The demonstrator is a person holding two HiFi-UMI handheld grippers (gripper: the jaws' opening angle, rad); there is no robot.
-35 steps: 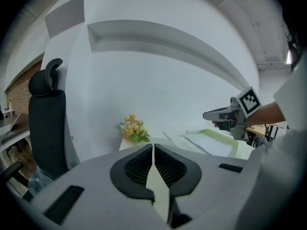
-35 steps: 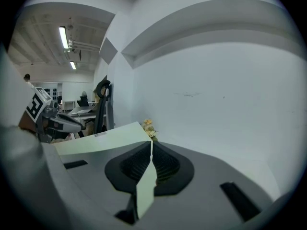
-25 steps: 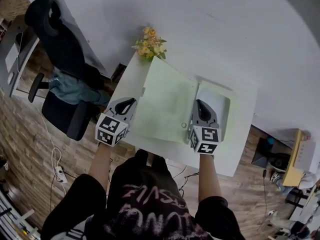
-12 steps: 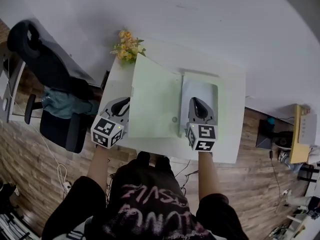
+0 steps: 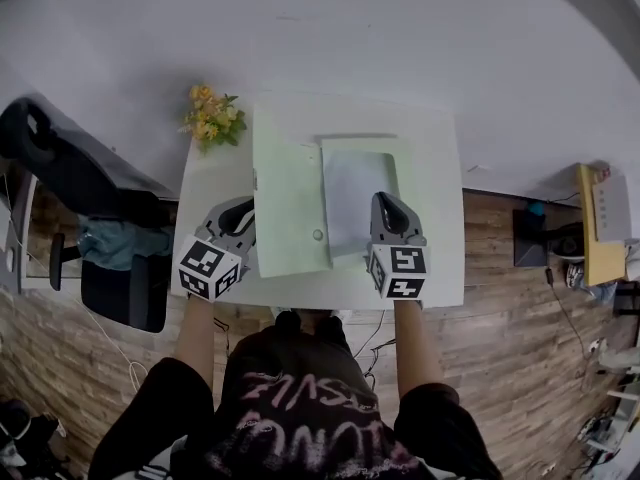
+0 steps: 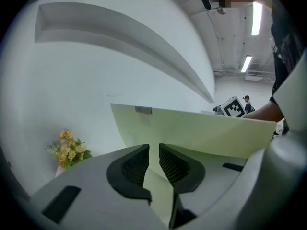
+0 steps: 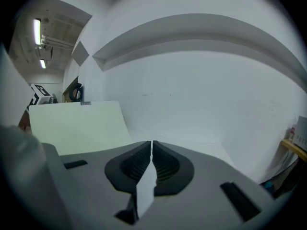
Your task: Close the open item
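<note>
Green folder (image 5: 290,198) lies mid-frame on the bench (image 5: 440,258). Left gripper (image 6: 153,150) jaws, just opening, loosely straddle its raised cover (image 6: 192,128); right gripper (image 7: 151,147) jaws clamp the white page (image 5: 355,193). Swing the cover rightward until flat

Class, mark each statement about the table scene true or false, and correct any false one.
1. The right gripper has its jaws closed on a white sheet. True.
2. The flowers stand at the table's near right corner. False: they stand at its far left corner.
3. The green folder lies shut and flat. False: it is open, and its cover stands raised.
4. An office chair stands off the table's left side. True.
</note>
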